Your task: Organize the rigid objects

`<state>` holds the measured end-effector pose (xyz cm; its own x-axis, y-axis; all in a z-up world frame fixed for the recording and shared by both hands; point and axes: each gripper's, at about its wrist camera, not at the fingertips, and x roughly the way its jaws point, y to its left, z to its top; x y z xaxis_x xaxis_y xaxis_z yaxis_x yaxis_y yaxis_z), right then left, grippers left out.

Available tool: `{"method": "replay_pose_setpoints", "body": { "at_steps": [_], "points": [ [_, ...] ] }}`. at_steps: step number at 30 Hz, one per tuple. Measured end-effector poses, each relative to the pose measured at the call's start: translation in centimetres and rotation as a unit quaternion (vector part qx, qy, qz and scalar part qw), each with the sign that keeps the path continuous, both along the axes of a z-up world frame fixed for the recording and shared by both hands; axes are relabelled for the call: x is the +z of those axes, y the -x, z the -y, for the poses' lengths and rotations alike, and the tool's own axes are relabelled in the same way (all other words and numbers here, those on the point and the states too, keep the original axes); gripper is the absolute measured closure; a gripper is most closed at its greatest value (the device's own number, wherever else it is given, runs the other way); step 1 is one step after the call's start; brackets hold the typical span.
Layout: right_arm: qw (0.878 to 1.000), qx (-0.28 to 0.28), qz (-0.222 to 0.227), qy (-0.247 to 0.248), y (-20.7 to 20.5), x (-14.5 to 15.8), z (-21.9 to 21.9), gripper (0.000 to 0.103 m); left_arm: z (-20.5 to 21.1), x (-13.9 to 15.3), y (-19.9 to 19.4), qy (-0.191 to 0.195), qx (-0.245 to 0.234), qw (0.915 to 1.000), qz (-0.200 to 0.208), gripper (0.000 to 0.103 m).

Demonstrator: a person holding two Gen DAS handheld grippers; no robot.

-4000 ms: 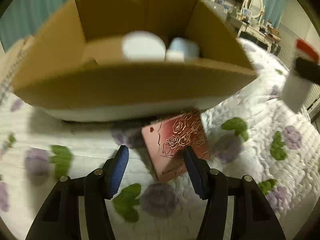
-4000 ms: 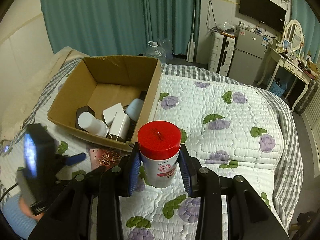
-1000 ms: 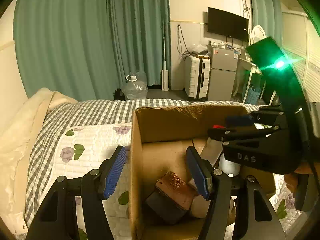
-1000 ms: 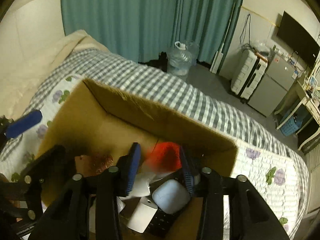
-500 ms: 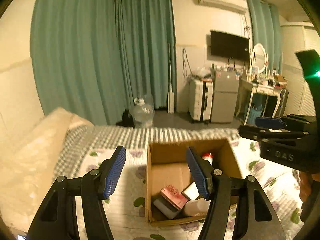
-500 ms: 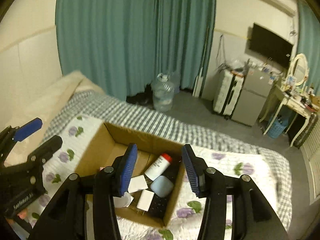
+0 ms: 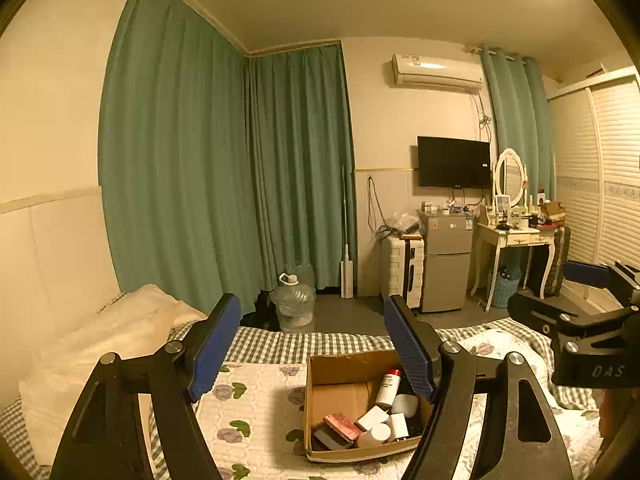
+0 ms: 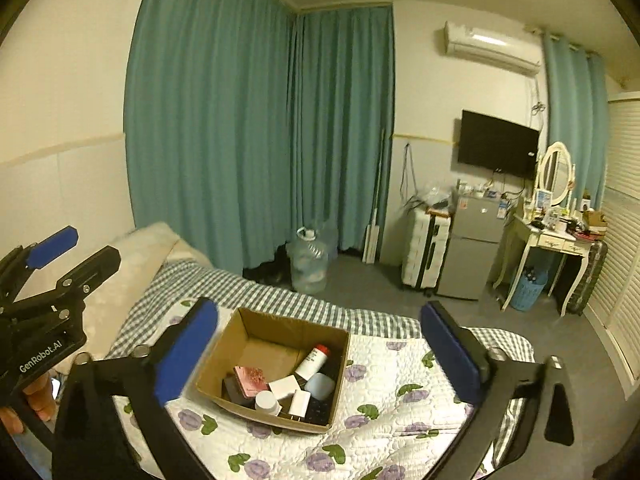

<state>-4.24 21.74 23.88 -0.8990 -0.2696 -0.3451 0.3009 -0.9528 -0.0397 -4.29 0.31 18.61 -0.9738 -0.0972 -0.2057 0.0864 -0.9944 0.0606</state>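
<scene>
An open cardboard box (image 8: pixel 224 354) sits on the quilted bed, also in the left wrist view (image 7: pixel 310 412). Inside lie a white bottle with a red cap (image 8: pixel 313 360), a pink patterned case (image 8: pixel 249 380), a white round jar (image 8: pixel 267 402), a pale blue item (image 8: pixel 320 384) and white blocks. My left gripper (image 7: pixel 312 354) is open and empty, far above and back from the box. My right gripper (image 8: pixel 320 354) is wide open and empty, also high above it. Each gripper shows at the edge of the other's view.
The floral quilt (image 8: pixel 400 412) covers the bed, with a cream pillow (image 8: pixel 136 264) at its left. Beyond stand green curtains (image 8: pixel 256 140), a water jug (image 8: pixel 308 264), a suitcase (image 8: pixel 426 256), a small fridge (image 8: pixel 472 248) and a dressing table (image 8: pixel 548 240).
Both grippers have pulled up and far back from the box, so it looks much smaller. The red-capped bottle, held 4 s ago, now lies in the box. The right gripper has opened wider.
</scene>
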Motion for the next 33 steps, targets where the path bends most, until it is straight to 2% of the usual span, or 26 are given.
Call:
{"method": "replay_pose_setpoints", "body": {
  "at_steps": [4, 7, 11, 15, 22, 26, 33],
  "points": [
    [1.000, -0.018, -0.015, 0.010, -1.1, -0.8, -0.4, 0.000, 0.0, -0.6, -0.6, 0.001, -0.005, 1.0000, -0.005, 0.026],
    [0.999, -0.021, -0.022, 0.015, -1.6, -2.6, -0.7, 0.000, -0.4, -1.7, -1.0, 0.006, -0.004, 1.0000, -0.004, 0.026],
    [0.999, -0.021, -0.026, 0.021, -1.6, -6.5, -0.7, 0.000, -0.9, -5.2, -0.6, 0.018, -0.001, 0.9998, 0.010, 0.026],
    [0.999, -0.035, -0.034, 0.018, -0.9, -10.4, -0.6, 0.000, -0.7, -9.5, 0.5, 0.007, 0.005, 0.9994, 0.034, 0.026],
    [0.999, -0.039, 0.026, 0.015, 1.7, -16.5, -0.3, 0.000, -0.8, -15.3, 2.2, 0.013, 0.025, 0.9964, 0.080, 0.025],
    [0.998, -0.047, 0.041, 0.011, 2.4, -17.9, -0.3, 0.000, -0.9, -16.6, 2.8, 0.012, 0.027, 0.9948, 0.097, 0.026],
    [0.998, -0.048, 0.042, 0.007, 2.1, -17.9, -0.2, 0.000, -0.9, -16.5, 2.3, 0.009, 0.025, 0.9948, 0.098, 0.025]
  ]
}}
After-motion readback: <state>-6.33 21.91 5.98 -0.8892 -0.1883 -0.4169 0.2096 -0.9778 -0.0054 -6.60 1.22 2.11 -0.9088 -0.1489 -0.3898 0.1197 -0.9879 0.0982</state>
